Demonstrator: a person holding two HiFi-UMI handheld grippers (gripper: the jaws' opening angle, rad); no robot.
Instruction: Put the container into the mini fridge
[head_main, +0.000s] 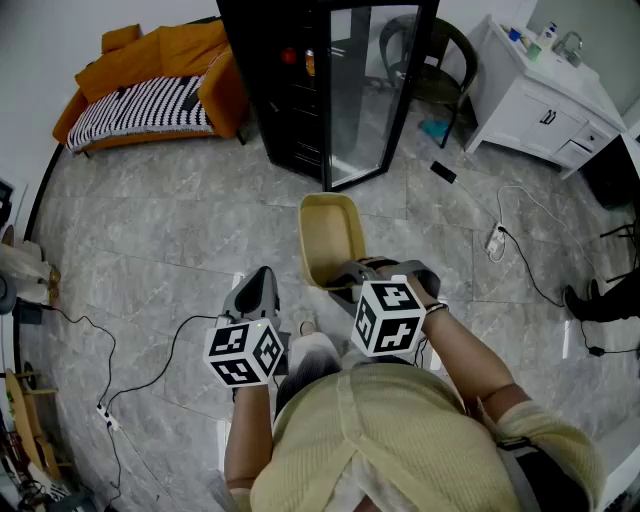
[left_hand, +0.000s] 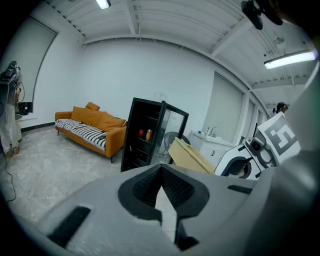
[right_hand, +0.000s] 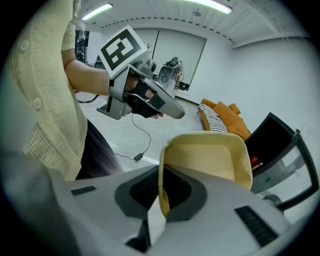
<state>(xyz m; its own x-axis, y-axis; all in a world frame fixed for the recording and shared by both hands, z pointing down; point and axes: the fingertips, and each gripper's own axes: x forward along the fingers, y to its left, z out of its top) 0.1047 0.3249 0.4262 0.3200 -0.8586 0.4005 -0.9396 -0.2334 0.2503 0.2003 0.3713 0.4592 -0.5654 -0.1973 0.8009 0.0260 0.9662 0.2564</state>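
A tan, open-topped container (head_main: 330, 240) hangs above the floor in front of me, with my right gripper (head_main: 346, 278) shut on its near rim. In the right gripper view the container's wall (right_hand: 210, 160) runs between the jaws of the right gripper (right_hand: 161, 195). The black mini fridge (head_main: 300, 90) stands ahead with its glass door (head_main: 375, 95) swung open; a red item and a can sit on a shelf. My left gripper (head_main: 262, 285) hovers left of the container, shut and empty. The left gripper view shows the container (left_hand: 190, 156) and the fridge (left_hand: 142, 137) beyond the left gripper (left_hand: 161, 172).
An orange sofa (head_main: 150, 80) stands left of the fridge. A dark chair (head_main: 430, 55) and a white cabinet (head_main: 540, 95) are to its right. Cables (head_main: 130, 350) and a power strip (head_main: 495, 240) lie on the grey tiled floor.
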